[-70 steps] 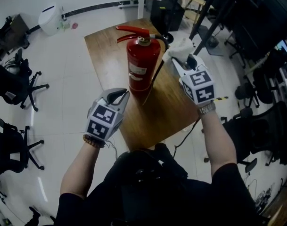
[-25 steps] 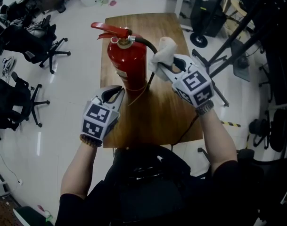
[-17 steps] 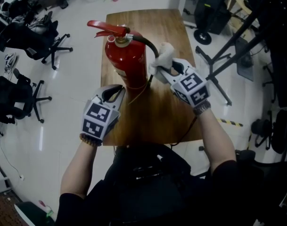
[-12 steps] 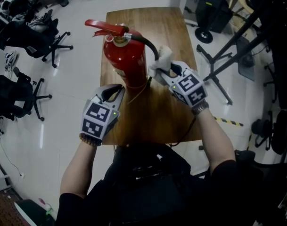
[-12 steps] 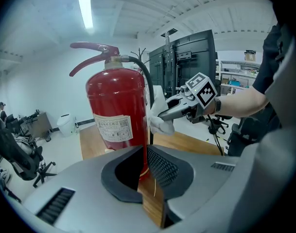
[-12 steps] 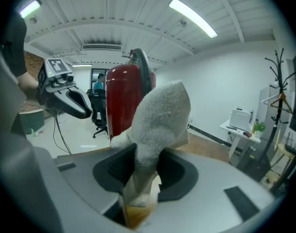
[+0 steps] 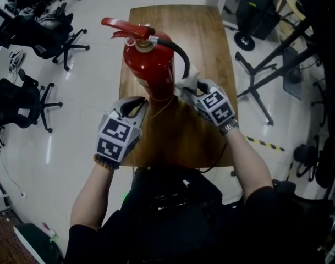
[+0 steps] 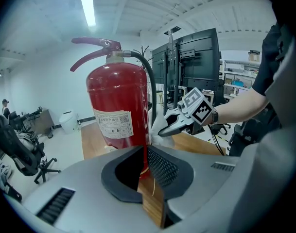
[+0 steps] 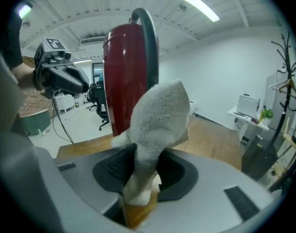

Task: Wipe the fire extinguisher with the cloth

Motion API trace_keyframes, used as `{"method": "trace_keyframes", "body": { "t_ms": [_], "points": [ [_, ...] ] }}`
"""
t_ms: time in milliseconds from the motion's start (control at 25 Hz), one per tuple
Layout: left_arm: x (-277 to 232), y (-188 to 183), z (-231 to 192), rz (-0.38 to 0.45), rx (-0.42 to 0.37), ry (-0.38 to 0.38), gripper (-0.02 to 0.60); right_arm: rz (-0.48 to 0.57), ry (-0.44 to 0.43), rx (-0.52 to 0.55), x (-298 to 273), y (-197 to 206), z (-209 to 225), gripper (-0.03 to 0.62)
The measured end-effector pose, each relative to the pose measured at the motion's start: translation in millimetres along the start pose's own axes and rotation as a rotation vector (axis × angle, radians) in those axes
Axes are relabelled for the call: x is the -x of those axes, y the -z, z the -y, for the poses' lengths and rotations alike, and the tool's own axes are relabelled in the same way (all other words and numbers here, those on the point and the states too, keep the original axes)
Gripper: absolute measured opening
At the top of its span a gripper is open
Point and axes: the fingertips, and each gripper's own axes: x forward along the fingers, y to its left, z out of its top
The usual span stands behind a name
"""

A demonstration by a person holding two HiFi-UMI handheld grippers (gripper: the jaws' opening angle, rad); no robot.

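Observation:
A red fire extinguisher (image 7: pixel 150 65) stands upright on the wooden table (image 7: pixel 206 32), with a red lever on top and a black hose (image 7: pixel 180 51) curving down its right side. My right gripper (image 7: pixel 188 89) is shut on a white cloth (image 7: pixel 190 77) and holds it against the cylinder's lower right side, by the hose. In the right gripper view the cloth (image 9: pixel 160 115) bulges out of the jaws in front of the cylinder (image 9: pixel 123 76). My left gripper (image 7: pixel 135 104) is shut and holds nothing. It sits just in front of the extinguisher's base (image 8: pixel 116 106).
Black office chairs (image 7: pixel 24 100) stand on the white floor to the left. Black stand legs (image 7: pixel 266 81) spread over the floor to the right of the table. A dark cable (image 7: pixel 219 153) hangs off the table's near edge.
My right gripper has come down along the extinguisher's right side with the cloth, from near the hose's top to the lower body. The left gripper has stayed put.

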Motion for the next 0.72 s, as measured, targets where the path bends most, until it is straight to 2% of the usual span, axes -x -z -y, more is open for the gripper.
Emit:
{"method": "trace_keyframes", "body": {
  "t_ms": [440, 720],
  "points": [
    [5, 10, -5, -0.023, 0.027, -0.024, 0.011, -0.146, -0.032, -0.04, -40, 57, -7, 0.141],
    [20, 19, -16, -0.016, 0.033, -0.027, 0.012, -0.227, 0.014, -0.056, -54, 76, -10, 0.141]
  ]
}}
